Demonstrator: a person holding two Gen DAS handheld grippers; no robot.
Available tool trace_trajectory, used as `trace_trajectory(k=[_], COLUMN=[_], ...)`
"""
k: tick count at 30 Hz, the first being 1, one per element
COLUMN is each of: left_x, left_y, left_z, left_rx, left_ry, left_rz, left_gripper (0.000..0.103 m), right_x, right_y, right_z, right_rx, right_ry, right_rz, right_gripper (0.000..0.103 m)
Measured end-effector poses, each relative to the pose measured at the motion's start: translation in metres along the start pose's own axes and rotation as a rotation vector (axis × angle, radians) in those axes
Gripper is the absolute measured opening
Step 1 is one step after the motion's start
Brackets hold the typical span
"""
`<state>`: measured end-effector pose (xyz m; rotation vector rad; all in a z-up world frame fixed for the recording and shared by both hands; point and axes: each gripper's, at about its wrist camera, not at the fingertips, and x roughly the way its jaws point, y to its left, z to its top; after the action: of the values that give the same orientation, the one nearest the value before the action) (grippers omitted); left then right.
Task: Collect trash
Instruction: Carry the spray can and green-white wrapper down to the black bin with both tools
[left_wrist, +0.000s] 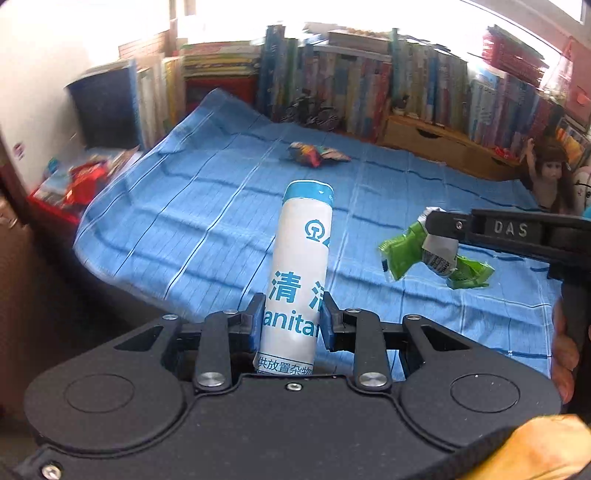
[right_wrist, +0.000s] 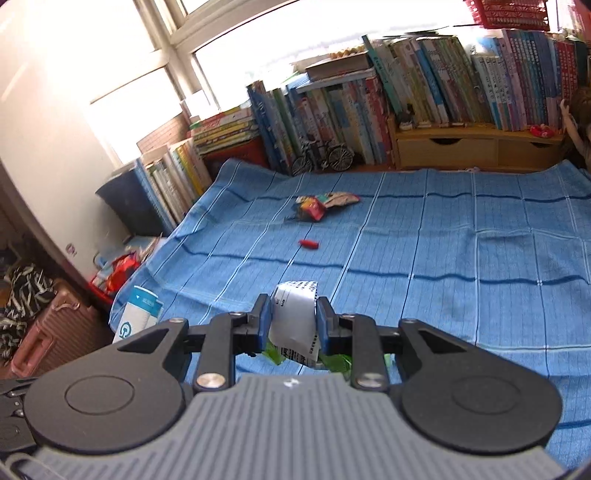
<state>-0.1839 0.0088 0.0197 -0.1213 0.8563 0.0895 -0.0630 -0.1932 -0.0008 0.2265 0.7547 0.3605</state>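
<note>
My left gripper (left_wrist: 293, 317) is shut on a rolled white and blue sanitary bag (left_wrist: 301, 258), which stands up between its blue pads above the blue cloth (left_wrist: 207, 206). My right gripper (right_wrist: 291, 319) is shut on a crumpled green wrapper with white paper (right_wrist: 293, 317); the left wrist view shows that green wrapper (left_wrist: 436, 254) hanging from the right gripper (left_wrist: 437, 230) in the air at the right. A colourful crumpled wrapper (right_wrist: 321, 205) lies far back on the cloth. A small red piece (right_wrist: 308, 243) lies nearer. The rolled bag (right_wrist: 138, 314) shows at the lower left of the right wrist view.
Rows of books (right_wrist: 406, 99) and a wooden drawer unit (right_wrist: 476, 147) line the far edge. A model bicycle (right_wrist: 323, 157) stands at the cloth's back. A doll (left_wrist: 550, 177) sits at the right. A red bin of clutter (left_wrist: 62, 192) and a pink suitcase (right_wrist: 55, 328) lie to the left.
</note>
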Motion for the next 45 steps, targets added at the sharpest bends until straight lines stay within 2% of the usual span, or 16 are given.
trace_trajectory(k=[3,10,14,19,28,45], left_x=[-0.005,-0.01,-0.013,-0.004,0.037,0.131], left_y=[0.004,0.017,0.026,0.042,0.079,0.128], left_z=[-0.018,-0.068,-0.094,-0.119,-0.142,-0.158], left_rx=[-0.034,-0.145,-0.208,-0.239,-0.277,-0.308], left_ry=[0.011,0.091,0.125,0.168,0.266,0.425], left_rz=[0.052,0.139,0.171,0.191,0.164,0.108], left_gripper=[0.028,0.028,0.028,0.029,0.029,0.029], right_x=[-0.002,-0.001,0.001,0.008,0.028,0.096], right_y=[0.004,0.015,0.024,0.037,0.066,0.098], right_z=[-0.014,-0.044,-0.06,-0.083,-0.119,-0.157], right_rx=[-0.05,-0.139,-0.192,-0.236,-0.275,-0.268], right_ry=[0.025,0.11,0.153,0.206,0.287,0.406], right_rz=[0.033,0.127,0.17,0.202,0.212,0.125], right_gripper=[0.031,0.031,0.031,0.031,0.031,0.031])
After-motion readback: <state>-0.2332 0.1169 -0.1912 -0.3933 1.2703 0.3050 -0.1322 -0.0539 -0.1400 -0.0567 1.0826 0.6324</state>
